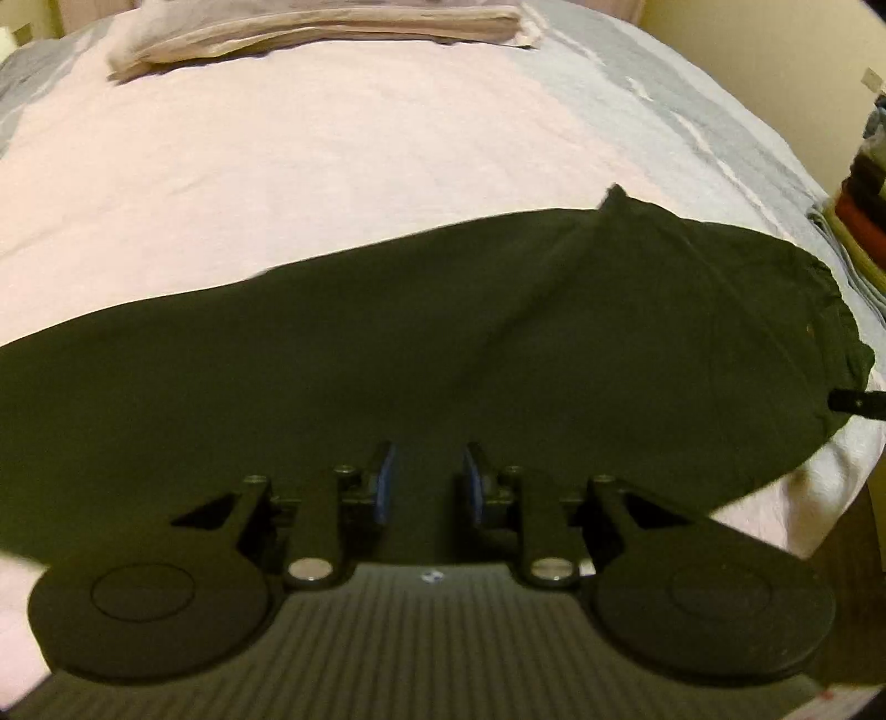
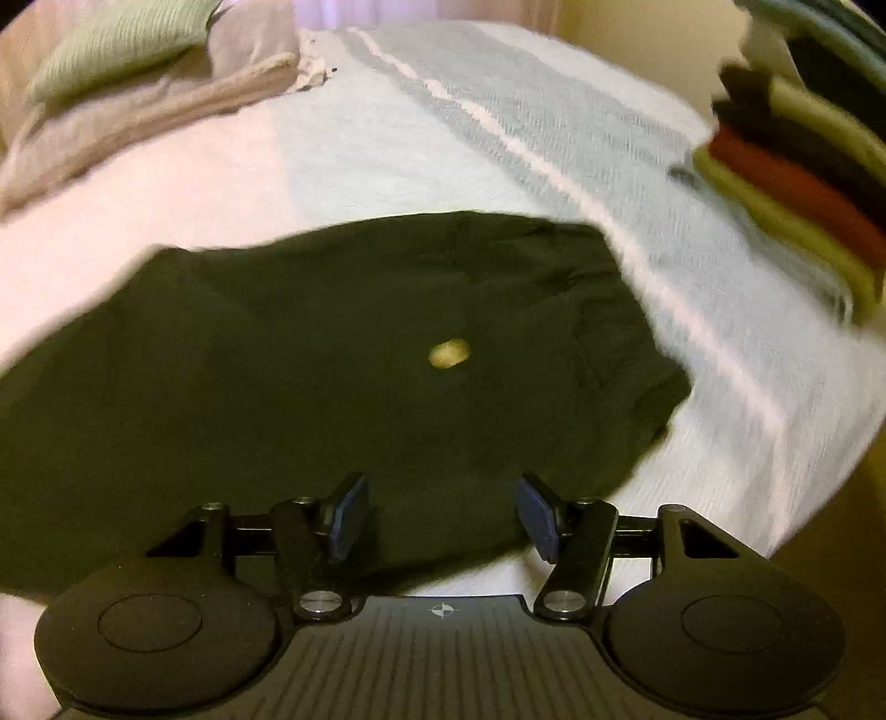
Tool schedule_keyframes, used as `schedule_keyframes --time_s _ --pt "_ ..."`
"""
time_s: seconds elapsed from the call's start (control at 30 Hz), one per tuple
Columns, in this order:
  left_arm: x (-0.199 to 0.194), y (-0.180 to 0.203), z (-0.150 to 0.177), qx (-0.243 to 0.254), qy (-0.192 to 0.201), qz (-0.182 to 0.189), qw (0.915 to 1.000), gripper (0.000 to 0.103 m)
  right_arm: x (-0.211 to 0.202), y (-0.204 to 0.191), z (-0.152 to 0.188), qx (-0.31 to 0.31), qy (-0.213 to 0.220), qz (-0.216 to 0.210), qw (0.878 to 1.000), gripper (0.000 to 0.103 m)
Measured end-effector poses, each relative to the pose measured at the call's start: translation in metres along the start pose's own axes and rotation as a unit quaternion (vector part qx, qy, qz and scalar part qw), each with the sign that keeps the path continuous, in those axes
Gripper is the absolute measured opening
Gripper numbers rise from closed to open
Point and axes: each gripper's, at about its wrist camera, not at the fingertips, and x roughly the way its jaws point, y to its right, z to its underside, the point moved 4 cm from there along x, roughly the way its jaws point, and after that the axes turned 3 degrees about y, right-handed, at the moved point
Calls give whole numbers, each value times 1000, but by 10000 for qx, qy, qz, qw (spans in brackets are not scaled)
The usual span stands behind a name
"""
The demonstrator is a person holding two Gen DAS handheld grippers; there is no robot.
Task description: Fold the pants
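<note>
Nearest the lens in the left wrist view, the left gripper point(image 1: 426, 482) fills the bottom of the frame, its blue-padded fingers point(image 1: 385, 482) standing a little apart with nothing clamped between them; only dark cloth shows behind the gap. The dark green pants point(image 1: 387, 354) lie flat on the bed point(image 1: 249, 183), stretched across the middle of the frame from the left edge to the right, with a raised fold near the upper right. A stack of folded beige linen point(image 1: 310, 33) sits at the top of the frame.

In the right wrist view, the right gripper point(image 2: 443, 515) sits at the bottom centre, its fingers point(image 2: 537, 518) spread wide and holding nothing. The pants point(image 2: 332, 360) lie beneath and ahead of it in the centre and left, bearing a small yellowish spot point(image 2: 449, 353). A pile of folded clothes point(image 2: 803, 183) in red, yellow and black stands at the upper right, and a green pillow point(image 2: 116, 39) lies at the upper left.
</note>
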Motion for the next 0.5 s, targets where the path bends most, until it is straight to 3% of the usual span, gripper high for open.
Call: schedule_keyframes --time_s 0.1,0.23,0.33,0.5 --pt "-41 -22 2 -126 -67 -165 9998 39 -33 -37 20 377 -355 -395 9979 57" --pt "-102 -52 12 -93 -251 -353 9990 45 -78 -94 45 379 -767 -658 9942 57" --pt "-148 -69 16 45 -300 -502 9983 53 -123 -129 58 149 -695 -777 9944 57" --pt "-218 -88 29 150 -241 -611 9977 65 -190 -157 68 -176 -439 -574 9972 57"
